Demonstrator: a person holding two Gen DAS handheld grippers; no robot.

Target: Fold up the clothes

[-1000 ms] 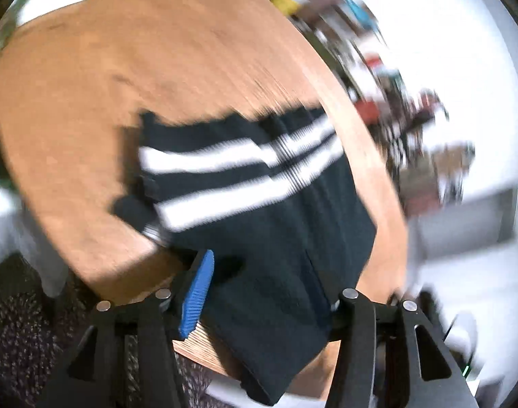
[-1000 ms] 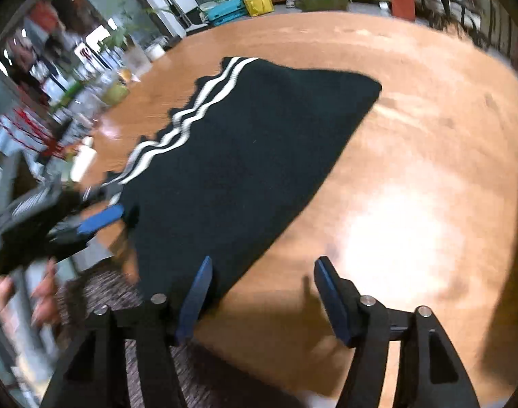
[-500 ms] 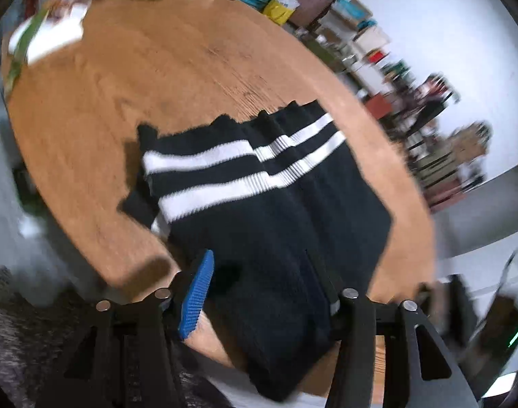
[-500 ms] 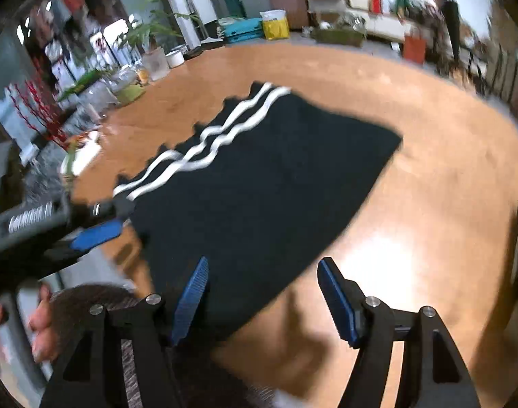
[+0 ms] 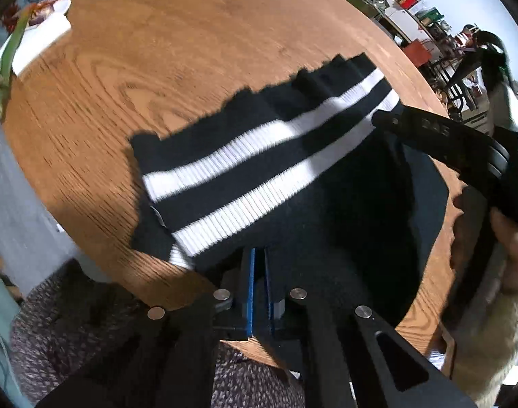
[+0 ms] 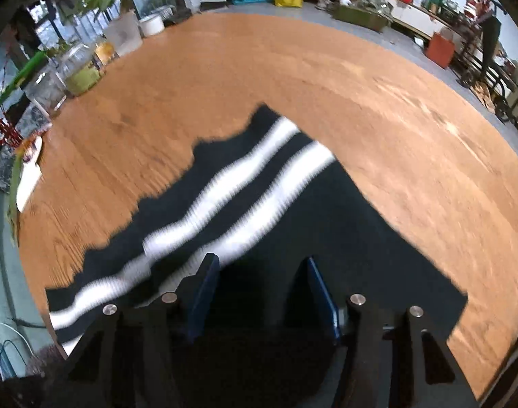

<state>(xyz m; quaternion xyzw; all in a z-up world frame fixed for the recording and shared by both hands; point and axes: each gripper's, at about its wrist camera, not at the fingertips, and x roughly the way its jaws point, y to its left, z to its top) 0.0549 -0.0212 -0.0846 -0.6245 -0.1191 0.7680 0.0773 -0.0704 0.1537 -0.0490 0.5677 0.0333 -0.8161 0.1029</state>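
Note:
A black garment [image 5: 344,204] with two white stripes [image 5: 245,156] lies on the round wooden table [image 5: 173,51]. My left gripper [image 5: 257,258] is shut on the garment's near edge, its blue pads pressed close together. The right gripper shows in the left wrist view [image 5: 463,142] as a black tool over the garment's right side, held by a hand. In the right wrist view the garment [image 6: 344,238] fills the lower middle. My right gripper [image 6: 262,272] is open above the dark cloth, its blue pads [image 6: 321,299] apart, with nothing between them.
A white dish [image 5: 37,44] and green leaves sit at the table's left edge. Jars and plant pots [image 6: 85,68] line the far left rim. A grey rug [image 5: 71,323] lies below the table's near edge. Shelves and boxes stand beyond.
My left gripper has closed on the garment's near edge. My right gripper has moved in over the garment and still stands open. The striped hem now lies nearer both cameras.

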